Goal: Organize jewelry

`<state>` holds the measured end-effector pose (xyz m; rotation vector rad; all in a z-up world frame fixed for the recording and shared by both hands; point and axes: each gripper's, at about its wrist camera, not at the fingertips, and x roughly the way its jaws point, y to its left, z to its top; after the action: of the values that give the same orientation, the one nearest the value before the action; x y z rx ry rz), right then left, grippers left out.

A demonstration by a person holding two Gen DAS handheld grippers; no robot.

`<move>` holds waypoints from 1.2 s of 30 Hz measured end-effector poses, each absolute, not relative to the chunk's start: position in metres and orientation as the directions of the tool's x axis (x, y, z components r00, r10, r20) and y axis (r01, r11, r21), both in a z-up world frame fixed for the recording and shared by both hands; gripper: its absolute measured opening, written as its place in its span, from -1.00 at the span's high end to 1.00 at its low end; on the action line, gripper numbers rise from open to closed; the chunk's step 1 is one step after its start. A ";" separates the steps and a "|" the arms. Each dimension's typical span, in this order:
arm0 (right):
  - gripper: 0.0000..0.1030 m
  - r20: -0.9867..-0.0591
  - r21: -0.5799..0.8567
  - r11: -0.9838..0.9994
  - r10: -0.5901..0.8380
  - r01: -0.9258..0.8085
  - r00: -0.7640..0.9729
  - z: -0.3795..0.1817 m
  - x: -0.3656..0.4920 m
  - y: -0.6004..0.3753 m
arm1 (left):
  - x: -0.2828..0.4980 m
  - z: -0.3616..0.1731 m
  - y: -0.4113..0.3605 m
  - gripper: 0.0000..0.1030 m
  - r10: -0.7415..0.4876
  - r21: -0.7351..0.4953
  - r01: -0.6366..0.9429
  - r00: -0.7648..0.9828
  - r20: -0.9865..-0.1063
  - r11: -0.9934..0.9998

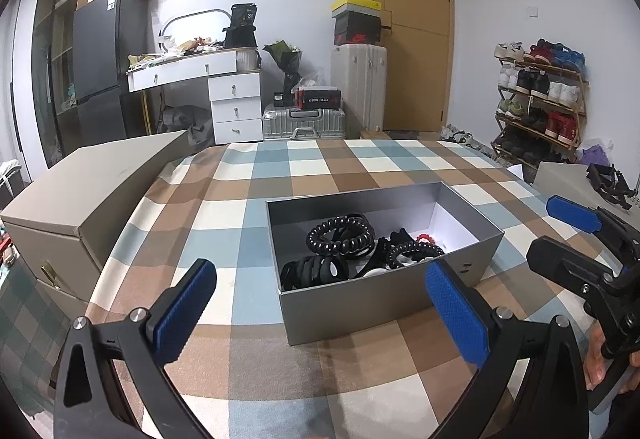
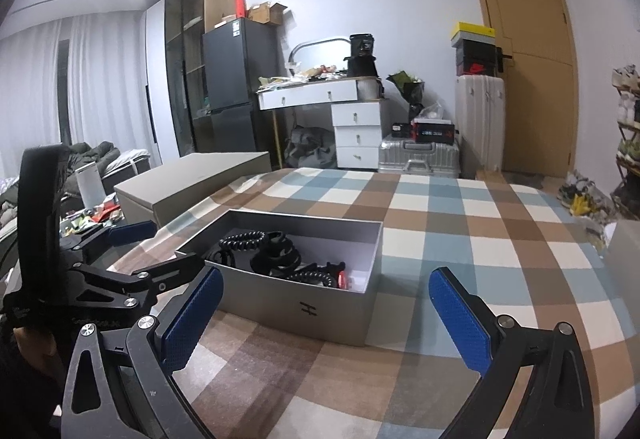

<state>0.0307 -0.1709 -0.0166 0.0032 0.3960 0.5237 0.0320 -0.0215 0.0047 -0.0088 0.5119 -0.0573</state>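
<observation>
Centrally, grey box [image 1: 352,307], black coils [image 1: 340,237] inside

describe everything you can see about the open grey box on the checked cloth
The grey box is a lidless rectangular carton, cardboard by the look, matte grey outside with a paler white floor. A small dark logo marks one wall. It sits flat on the checked cloth, between the two open grippers, touched by neither. Inside lie black coiled bands, other black pieces and a small red item.
</observation>
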 end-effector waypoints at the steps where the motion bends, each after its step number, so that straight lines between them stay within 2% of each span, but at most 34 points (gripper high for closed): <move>1: -1.00 -0.368 0.107 0.866 0.490 -0.488 0.790 -0.017 0.031 -0.171 | 0.031 0.005 -0.021 -0.98 -0.057 -0.026 0.051 0.871 -0.487 0.998; 36: -1.00 -0.383 0.108 0.885 0.458 -0.454 0.802 -0.019 0.035 -0.173 | 0.028 0.008 -0.018 -0.98 -0.069 -0.045 0.054 0.885 -0.460 0.998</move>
<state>0.0351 -0.1732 -0.0187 0.0110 0.4135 0.4885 0.0284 -0.0178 0.0077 -0.0314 0.4794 -0.0638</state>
